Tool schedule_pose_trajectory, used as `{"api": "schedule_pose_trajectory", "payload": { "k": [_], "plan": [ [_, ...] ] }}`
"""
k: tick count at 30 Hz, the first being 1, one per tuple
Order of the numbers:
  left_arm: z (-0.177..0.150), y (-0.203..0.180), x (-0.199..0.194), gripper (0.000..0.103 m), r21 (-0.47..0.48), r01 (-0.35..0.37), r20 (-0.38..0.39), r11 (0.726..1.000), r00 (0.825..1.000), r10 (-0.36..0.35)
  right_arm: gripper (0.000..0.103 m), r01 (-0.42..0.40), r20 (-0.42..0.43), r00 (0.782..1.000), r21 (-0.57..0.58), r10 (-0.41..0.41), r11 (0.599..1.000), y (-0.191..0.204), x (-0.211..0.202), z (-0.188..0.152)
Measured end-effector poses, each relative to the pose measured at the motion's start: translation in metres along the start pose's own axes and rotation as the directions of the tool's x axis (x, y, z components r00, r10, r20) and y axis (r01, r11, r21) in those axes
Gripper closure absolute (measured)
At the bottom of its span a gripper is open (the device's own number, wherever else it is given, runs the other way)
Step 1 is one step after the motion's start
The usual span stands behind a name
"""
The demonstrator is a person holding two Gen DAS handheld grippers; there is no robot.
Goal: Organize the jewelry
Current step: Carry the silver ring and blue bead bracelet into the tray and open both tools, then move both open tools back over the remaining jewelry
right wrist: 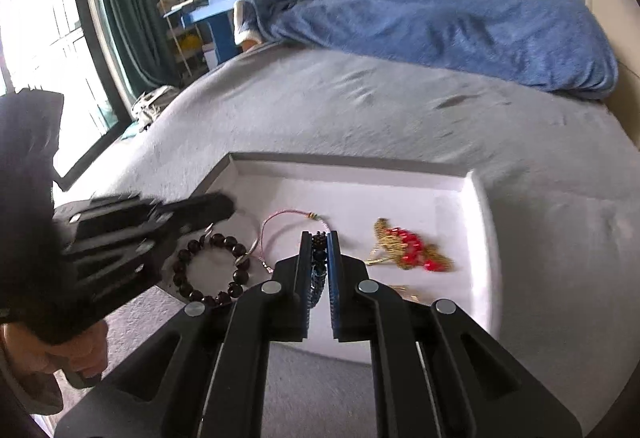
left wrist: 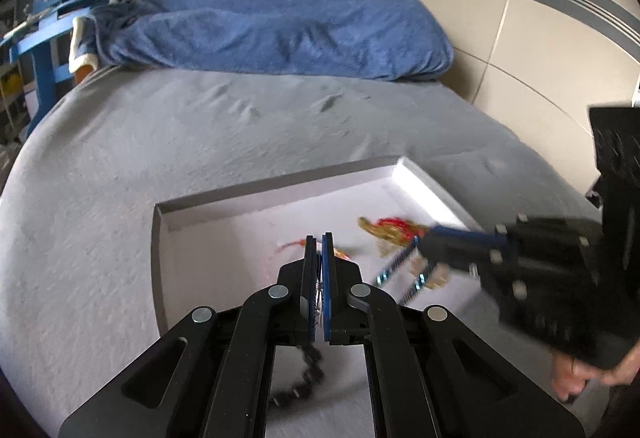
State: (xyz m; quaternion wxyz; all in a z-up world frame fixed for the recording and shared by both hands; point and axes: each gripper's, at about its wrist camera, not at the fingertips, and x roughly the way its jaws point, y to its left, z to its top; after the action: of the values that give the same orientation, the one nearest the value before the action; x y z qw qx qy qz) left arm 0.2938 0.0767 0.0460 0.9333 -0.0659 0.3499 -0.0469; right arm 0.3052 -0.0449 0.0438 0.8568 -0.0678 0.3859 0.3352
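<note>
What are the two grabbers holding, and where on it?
The left hand-held gripper pinches the thin silver bangle by its rim. The right hand-held gripper pinches the dark blue beaded bracelet across its band.

Black claw (left wrist: 319, 238), blue pads, silver screws, bare hand (right wrist: 60, 350)

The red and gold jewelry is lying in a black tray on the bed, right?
Not quite. The tray is white, not black, as the right wrist view shows. The red and gold jewelry does lie in it, on the bed.
</note>
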Motion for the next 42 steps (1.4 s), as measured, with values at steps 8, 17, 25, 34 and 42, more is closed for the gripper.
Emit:
{"api": "schedule_pose_trajectory", "payload": {
  "k": [8, 17, 25, 34, 42],
  "plan": [
    [0.003, 0.029, 0.038, 0.100, -0.071, -0.055, -0.097, 0.996, 0.994, 0.048, 0.096, 0.081, -0.072, 0.994, -0.012, -0.082, 0.997, -0.019, 0.026, -0.016],
    [-0.021, 0.025, 0.016, 0.048, -0.033, -0.074, -0.049, 0.997, 0.996, 0.073, 0.068, 0.112, -0.007, 0.994, -0.034, -0.112, 0.993, -0.024, 0.005, -0.017],
    [-0.032, 0.024, -0.046, 0.023, -0.016, -0.108, 0.090, 0.994, 0.990, 0.109, 0.041, 0.148, 0.083, 0.986, -0.066, -0.143, 0.987, -0.026, -0.042, -0.039],
    [-0.094, 0.004, -0.096, 0.021, 0.032, -0.063, 0.069, 0.997, 0.996, 0.061, 0.036, 0.144, 0.078, 0.986, 0.016, -0.145, 0.989, -0.037, -0.085, -0.105],
    [-0.153, -0.025, -0.102, 0.021, 0.064, 0.062, -0.020, 0.996, 0.998, -0.061, 0.032, 0.125, -0.009, 0.992, 0.029, -0.125, 0.992, -0.020, -0.088, -0.168]
  ]
}}
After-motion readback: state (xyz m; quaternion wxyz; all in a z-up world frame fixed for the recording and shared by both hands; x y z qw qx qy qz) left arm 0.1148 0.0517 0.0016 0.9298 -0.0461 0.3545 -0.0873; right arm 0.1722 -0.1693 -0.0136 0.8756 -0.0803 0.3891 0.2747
